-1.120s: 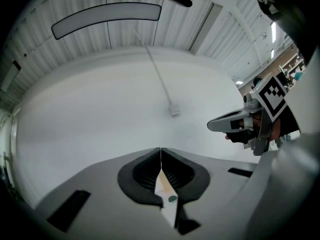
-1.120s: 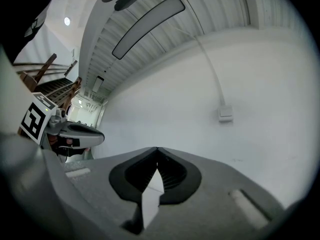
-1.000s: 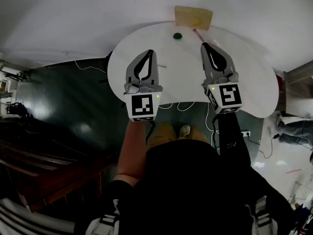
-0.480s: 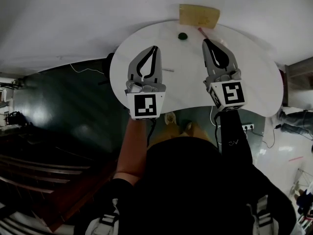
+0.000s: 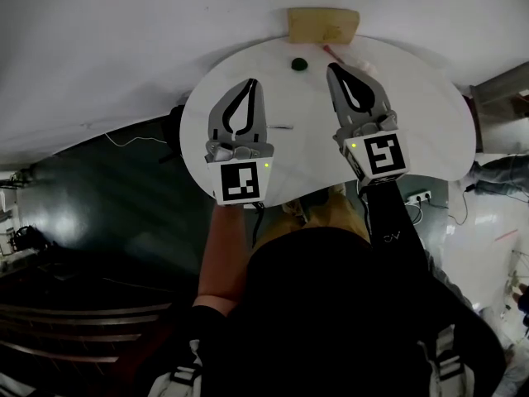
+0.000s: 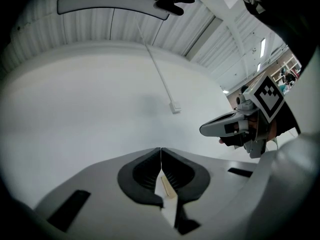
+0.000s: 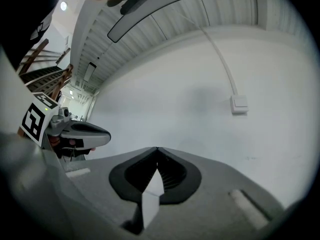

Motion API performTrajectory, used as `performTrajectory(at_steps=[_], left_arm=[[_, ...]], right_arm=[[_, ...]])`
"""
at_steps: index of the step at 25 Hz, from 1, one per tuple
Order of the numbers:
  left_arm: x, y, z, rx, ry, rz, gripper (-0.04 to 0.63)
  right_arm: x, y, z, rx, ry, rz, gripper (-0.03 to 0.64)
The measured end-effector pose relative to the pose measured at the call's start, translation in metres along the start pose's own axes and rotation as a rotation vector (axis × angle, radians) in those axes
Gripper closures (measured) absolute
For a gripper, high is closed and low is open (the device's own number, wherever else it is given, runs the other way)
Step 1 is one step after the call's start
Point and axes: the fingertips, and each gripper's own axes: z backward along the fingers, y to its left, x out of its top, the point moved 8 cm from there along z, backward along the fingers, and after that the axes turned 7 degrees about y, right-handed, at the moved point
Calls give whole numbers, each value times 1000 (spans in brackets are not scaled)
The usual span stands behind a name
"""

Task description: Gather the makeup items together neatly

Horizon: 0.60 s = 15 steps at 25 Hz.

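Observation:
On the white table (image 5: 413, 122) in the head view, a small dark green round item (image 5: 298, 64) lies near the far edge. A thin pink-red stick (image 5: 335, 54) lies just right of it, and a thin pale stick (image 5: 281, 126) sits between the grippers. My left gripper (image 5: 252, 82) hovers over the table's left part, shut with nothing in it. My right gripper (image 5: 330, 66) is shut and empty too, its tip close to the pink-red stick. Both gripper views face a white wall; the left gripper (image 6: 160, 149) and the right gripper (image 7: 157, 149) show their jaws meeting.
A tan box (image 5: 322, 25) stands against the wall at the table's far edge. A wall switch (image 7: 239, 104) with a cable run shows ahead. The person's legs and a floor power strip (image 5: 416, 198) are below the table's near edge.
The view has shifted a little. Both grippers sit slightly further left and further over the table, the right tip now nearer the far items. Both stayed shut.

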Motion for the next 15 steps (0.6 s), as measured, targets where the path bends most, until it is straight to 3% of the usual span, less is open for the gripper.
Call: performTrajectory(at_steps=[7, 15], left_arm=[[-3, 1, -16, -17, 4, -6, 586], [-10, 3, -22, -12, 23, 10, 586]], right_arm=[[5, -6, -15, 12, -52, 5, 614], [-13, -6, -30, 63, 64, -1, 614]])
